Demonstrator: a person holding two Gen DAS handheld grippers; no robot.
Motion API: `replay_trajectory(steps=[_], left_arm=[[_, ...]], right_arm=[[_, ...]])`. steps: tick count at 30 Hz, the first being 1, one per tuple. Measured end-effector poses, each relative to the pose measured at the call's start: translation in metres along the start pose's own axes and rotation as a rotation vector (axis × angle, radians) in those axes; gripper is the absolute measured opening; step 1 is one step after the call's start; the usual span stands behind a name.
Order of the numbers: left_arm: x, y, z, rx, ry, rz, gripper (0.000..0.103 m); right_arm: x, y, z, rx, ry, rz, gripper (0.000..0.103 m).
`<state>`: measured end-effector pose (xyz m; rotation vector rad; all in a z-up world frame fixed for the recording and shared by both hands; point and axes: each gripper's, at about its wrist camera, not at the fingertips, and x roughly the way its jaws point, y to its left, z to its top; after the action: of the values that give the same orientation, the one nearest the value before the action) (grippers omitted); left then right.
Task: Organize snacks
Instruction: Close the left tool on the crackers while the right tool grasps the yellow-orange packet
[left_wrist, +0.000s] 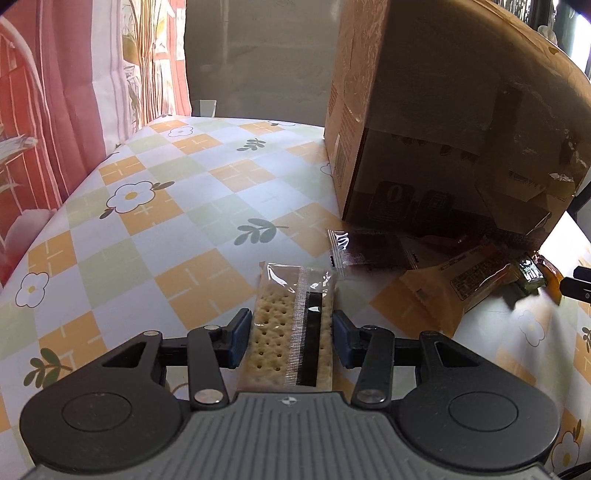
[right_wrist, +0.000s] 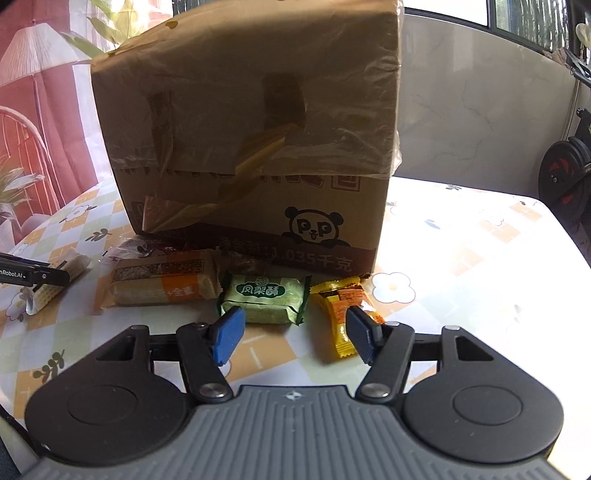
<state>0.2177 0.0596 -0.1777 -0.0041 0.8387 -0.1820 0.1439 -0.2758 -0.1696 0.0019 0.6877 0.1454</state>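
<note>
Left gripper (left_wrist: 291, 334): pointed down-forward, toward 12 o'clock in own view. Blue pads (left_wrist: 242, 338) flank cracker packet (left_wrist: 291, 325) at 9 and 3 o'clock; left pad at packet edge, right pad just beside; firm contact cannot be told.

Right gripper (right_wrist: 293, 332): pointed down-forward, jaws apart, nothing between pads. Left gripper's finger tip visible at 9 o'clock in right wrist view.

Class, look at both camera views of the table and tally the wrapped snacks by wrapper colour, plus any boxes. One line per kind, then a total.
Clear wrapper, cracker pack: 1
Dark brown snack: 1
Orange-and-tan bar: 1
Green cake: 1
Yellow snack: 1
Cardboard box: 1
Total: 6
</note>
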Motion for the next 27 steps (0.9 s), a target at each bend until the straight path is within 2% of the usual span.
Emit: replay_trajectory(steps=[5,13,17,19,23,27], left_arm=[[0.004,-0.013,-0.002,-0.002,-0.01,-0.019,0.049],[0.003,-0.017,-0.009,-0.003,-0.03,-0.015,0.05],[0.003,-0.018,-0.011,-0.008,-0.039,-0.008,0.05],[0.003,-0.019,-0.012,-0.012,-0.048,-0.001,0.05],[-0.001,-0.022,-0.018,-0.012,-0.065,0.008,0.05],[-0.003,-0.023,-0.023,0.006,-0.076,0.009,0.05]], right_arm=[[0.02,-0.021,0.002,-0.037,-0.011,-0.061,0.058],[0.042,-0.029,0.0,-0.076,0.023,-0.043,0.055],[0.041,-0.036,-0.006,-0.042,-0.003,-0.03,0.054],[0.039,-0.035,-0.008,-0.047,-0.008,-0.029,0.052],[0.037,-0.029,-0.012,-0.079,-0.021,-0.018,0.039],[0.033,-0.027,-0.017,-0.093,-0.029,-0.01,0.036]])
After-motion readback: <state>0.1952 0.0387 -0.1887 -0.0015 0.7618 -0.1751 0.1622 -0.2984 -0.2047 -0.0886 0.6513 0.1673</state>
